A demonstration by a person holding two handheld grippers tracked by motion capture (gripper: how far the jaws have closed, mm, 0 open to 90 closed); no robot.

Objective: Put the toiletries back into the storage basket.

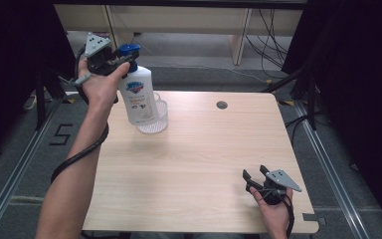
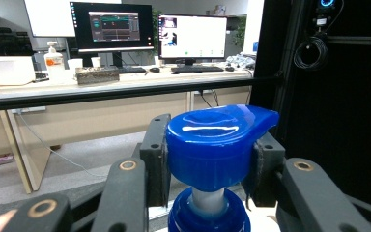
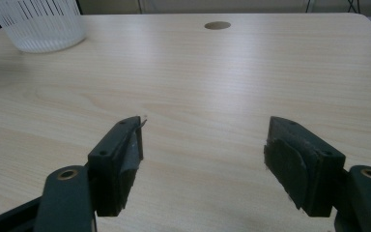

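Currently: left gripper point(image 1: 121, 59) pinching blue pump point(image 2: 217, 145) of soap bottle point(image 1: 138, 94), one pad pressed on each side of pump head. Bottle lifted clear of table point(image 1: 199, 164), hanging upright over far left corner, directly in front of white basket point(image 1: 155, 119); whether bottle base touches basket rim cannot be told from high view. Basket standing on table at far left. Right gripper point(image 1: 254, 174) low over near right corner, jaws spread wide, nothing between pads point(image 3: 290, 169), pointing across bare wood toward basket point(image 3: 38, 24) and cable hole point(image 1: 222, 105).
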